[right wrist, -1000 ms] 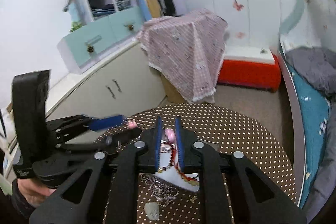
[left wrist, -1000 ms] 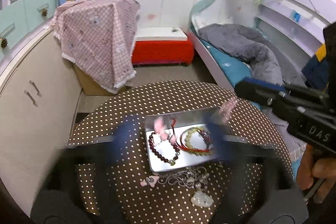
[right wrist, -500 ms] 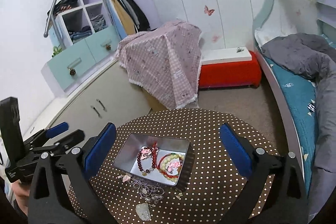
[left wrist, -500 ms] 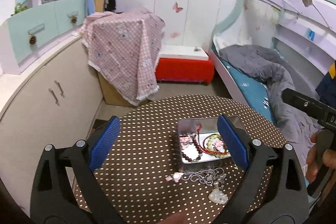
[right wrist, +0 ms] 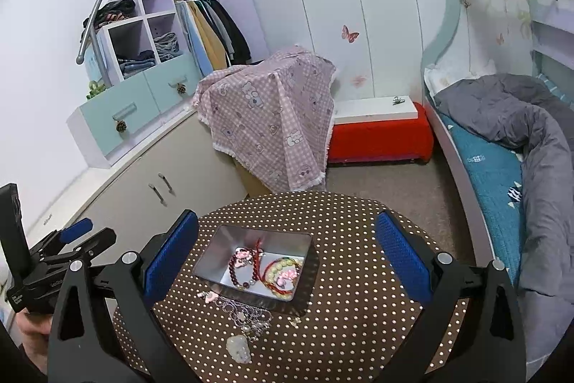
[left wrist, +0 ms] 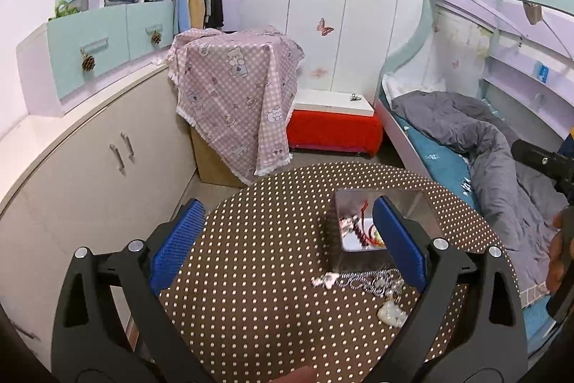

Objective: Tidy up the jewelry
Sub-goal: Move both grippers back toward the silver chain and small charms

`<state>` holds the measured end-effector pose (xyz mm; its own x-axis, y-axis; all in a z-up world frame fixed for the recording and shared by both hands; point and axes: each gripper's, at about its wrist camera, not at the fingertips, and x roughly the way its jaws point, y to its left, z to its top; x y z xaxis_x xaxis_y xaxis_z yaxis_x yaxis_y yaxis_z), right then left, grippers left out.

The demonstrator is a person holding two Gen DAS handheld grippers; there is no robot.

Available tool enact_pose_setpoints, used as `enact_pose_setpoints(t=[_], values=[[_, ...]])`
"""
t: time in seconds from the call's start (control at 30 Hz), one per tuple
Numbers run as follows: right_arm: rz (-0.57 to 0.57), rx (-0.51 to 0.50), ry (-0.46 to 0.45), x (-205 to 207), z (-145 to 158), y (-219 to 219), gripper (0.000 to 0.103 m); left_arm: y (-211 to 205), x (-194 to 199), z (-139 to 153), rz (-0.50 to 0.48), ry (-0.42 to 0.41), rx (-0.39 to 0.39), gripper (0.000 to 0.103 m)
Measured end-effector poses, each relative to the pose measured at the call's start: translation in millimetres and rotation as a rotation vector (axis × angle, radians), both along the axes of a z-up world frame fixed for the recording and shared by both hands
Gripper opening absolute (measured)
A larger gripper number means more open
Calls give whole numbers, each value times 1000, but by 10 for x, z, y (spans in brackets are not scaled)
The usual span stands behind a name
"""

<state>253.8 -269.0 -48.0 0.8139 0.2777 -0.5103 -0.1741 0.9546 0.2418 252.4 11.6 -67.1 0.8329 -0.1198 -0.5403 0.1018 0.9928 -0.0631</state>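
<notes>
- both grippers have pulled back and up from the shiny rectangular metal tin since a second ago; the right gripper, then nearly closed over the tin, now has its blue-padded jaws spread wide, holding nothing.
- the left gripper likewise stands wide apart and empty above the round table with a brown, white-dotted cloth.
- in the right wrist view the tin lies between and below the right gripper's fingers, nearer the left pad; its long axis runs roughly left to right, slightly tilted.
- inside the tin lie a dark red bead bracelet on the left and a pale green bead bracelet with red cord on the right, each with a small pink charm on it.
- in the left wrist view the tin sits to the right, partly hidden behind the right-hand blue pad.
- a silver chain necklace with a pale stone pendant lies on the cloth just in front of the tin, outside it, the chain heaped near the tin wall and the pendant nearest the camera.
- a small pink charm rests beside the chain, close to the tin's near left corner.
</notes>
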Motion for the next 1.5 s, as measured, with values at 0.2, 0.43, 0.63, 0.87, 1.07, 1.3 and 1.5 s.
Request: enact_pose_setpoints(t=[0.2,0.43,0.63,0.87,1.07,1.3,1.5], values=[[-15,-17,31,-166,-180,-44,95,94,-61,-227,0,51,22,93],[-35,-51,125,-267,-569,-60,95,73,-82,-521,-15,110,58,93],[-29,-65,198,-298,-863,-6,95,-61,-115,-736,-60,133,123,93],[-12,-75,250,-257,-1056,85,95,-247,67,-1060,-112,187,196,93],[-6,-101,283,-192,-1191,152,95,-282,325,-1277,-146,238,195,93],[-1,-123,309,-94,-1340,204,95,-273,507,-1346,-180,283,154,69],[18,-162,314,60,-1451,340,86,-308,482,-1353,-199,286,155,43]])
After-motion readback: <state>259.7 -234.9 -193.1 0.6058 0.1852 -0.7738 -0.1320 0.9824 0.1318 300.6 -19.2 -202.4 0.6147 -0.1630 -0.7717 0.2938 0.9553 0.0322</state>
